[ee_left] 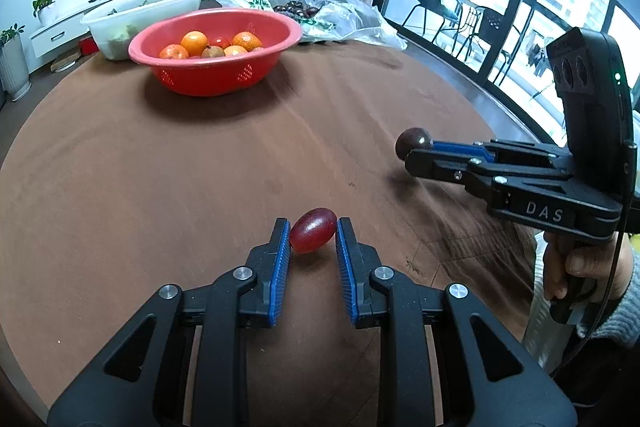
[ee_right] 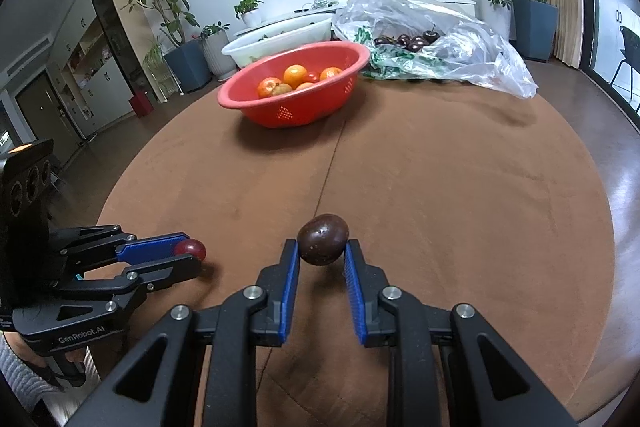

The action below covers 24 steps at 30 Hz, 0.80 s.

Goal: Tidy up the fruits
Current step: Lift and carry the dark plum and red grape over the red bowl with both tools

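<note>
We're midway: red basket [ee_left: 216, 39] already has oranges. Left gripper [ee_left: 313, 233] jaws clench a red grape [ee_left: 313, 230], right gripper [ee_right: 322, 247] jaws a dark fruit [ee_right: 322, 239]; both undelivered.

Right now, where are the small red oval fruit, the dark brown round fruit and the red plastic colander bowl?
Small red oval fruit [ee_left: 313, 230]: left wrist view, middle of its skin.
Dark brown round fruit [ee_right: 322, 239]: right wrist view, centre of its front face.
Red plastic colander bowl [ee_right: 280, 109]: right wrist view, front outer wall.
</note>
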Tool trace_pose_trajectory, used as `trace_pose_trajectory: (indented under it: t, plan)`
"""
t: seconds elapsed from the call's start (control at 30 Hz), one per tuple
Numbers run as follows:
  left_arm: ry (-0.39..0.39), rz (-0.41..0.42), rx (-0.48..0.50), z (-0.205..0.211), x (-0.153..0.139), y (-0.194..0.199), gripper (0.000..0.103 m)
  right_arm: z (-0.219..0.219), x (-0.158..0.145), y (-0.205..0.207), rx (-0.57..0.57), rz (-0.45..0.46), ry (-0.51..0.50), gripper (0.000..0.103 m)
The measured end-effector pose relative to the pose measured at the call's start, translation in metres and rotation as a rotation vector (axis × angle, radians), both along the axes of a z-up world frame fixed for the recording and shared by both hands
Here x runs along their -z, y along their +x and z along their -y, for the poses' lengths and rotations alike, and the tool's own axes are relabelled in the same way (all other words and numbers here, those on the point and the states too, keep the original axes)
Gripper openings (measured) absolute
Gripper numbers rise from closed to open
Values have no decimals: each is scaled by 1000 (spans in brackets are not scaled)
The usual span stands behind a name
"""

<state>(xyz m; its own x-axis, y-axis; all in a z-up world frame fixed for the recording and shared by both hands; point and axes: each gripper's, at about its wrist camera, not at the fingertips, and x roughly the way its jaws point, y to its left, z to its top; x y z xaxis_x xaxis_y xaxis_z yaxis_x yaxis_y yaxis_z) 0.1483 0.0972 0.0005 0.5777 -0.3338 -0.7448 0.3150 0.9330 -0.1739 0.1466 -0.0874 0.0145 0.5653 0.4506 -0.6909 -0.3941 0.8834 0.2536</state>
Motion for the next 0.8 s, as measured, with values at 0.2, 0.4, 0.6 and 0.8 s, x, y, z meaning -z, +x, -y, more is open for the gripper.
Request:
trace_pose_trajectory:
  t: [0.2,0.4,0.6,0.8]
  plan:
    - [-6,9,-8,-1,-6,0,22,-4,-4,-1,-15,2,15,25]
    - [-8,16,-15,-2,-11,3,22,-5,-7,1,-22,0,30,25]
    - [-6,25,-17,-3,-15,8,22,-6,-12,3,-26,5,38,25]
    - [-12,29,-21,-6,-20,16,22,-9,-18,8,-32,12,47,25]
